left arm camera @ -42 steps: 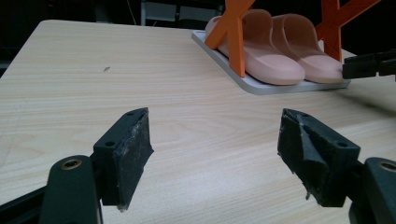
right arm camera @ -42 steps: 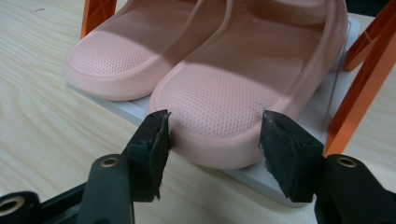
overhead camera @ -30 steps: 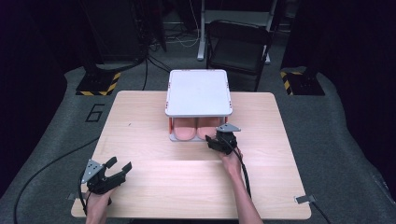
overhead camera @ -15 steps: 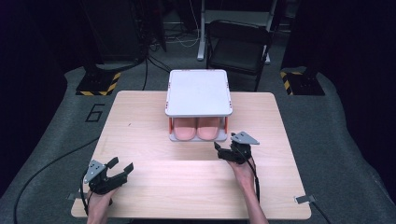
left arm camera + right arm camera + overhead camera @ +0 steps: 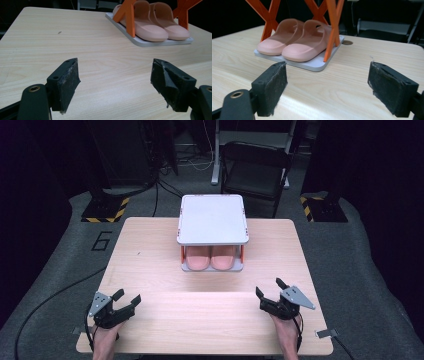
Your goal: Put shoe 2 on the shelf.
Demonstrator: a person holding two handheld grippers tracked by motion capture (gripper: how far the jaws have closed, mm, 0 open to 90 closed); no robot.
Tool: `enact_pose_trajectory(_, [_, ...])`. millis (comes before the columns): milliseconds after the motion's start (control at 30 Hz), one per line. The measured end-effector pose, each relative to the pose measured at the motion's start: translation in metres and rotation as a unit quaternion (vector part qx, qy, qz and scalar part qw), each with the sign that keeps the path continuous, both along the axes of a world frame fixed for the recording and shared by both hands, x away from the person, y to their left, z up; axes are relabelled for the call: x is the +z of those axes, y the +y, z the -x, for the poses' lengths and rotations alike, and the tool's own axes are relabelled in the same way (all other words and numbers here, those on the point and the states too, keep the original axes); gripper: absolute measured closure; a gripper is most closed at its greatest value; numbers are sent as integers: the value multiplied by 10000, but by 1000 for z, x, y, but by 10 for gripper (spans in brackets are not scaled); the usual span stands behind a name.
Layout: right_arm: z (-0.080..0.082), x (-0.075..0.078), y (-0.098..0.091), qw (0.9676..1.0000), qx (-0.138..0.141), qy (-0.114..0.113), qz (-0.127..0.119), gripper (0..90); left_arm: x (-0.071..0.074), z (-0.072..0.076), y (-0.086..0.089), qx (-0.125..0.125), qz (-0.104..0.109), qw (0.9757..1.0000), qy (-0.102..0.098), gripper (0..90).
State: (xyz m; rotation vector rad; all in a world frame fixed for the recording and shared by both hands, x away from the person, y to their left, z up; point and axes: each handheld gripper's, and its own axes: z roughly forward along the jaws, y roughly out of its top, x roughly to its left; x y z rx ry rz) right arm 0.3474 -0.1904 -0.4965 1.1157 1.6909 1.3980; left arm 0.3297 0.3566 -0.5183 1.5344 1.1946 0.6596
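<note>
My right gripper [image 5: 268,290] has pulled back from the rack's near edge to the near right part of the counter [image 5: 150,255], its jaws having just been opening and now spread wide with nothing between them. The pair of pink slippers [image 5: 211,257] sits side by side on the lower tray of the small shelf rack [image 5: 213,218], under its white top, well ahead of both sets of jaws. In the right gripper view the slippers [image 5: 297,41] lie beyond the jaws and toward the left one, toes pointing back at the camera, framed by the rack's orange cross-braces [image 5: 329,25]; bare wood separates them from the pads. My left gripper [image 5: 126,299] rests at the near left corner of the counter, jaws likewise released and empty. In the left gripper view the slippers [image 5: 152,21] stand far ahead and off toward the right jaw, apart from both pads.
</note>
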Motion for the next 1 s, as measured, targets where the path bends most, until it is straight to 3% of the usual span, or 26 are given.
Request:
enact_pose_trajectory(100, [14,-6,-9,9997,-45,-124,-225,156,-2,-1,1,58,17,10000,-22,228])
enact_pose_trajectory(200, [17,-7,-14,9991,-50,-158,-399,156,-2,-3,3,82,24,10000,-14,227])
enact_pose_trajectory(500, [17,-9,-21,9991,-78,32,-412,166,-3,-5,3,127,76,9999,31,227])
enact_pose_trajectory(1000, [17,-9,-22,9990,-30,20,-445,179,-3,-5,4,161,80,9998,88,228])
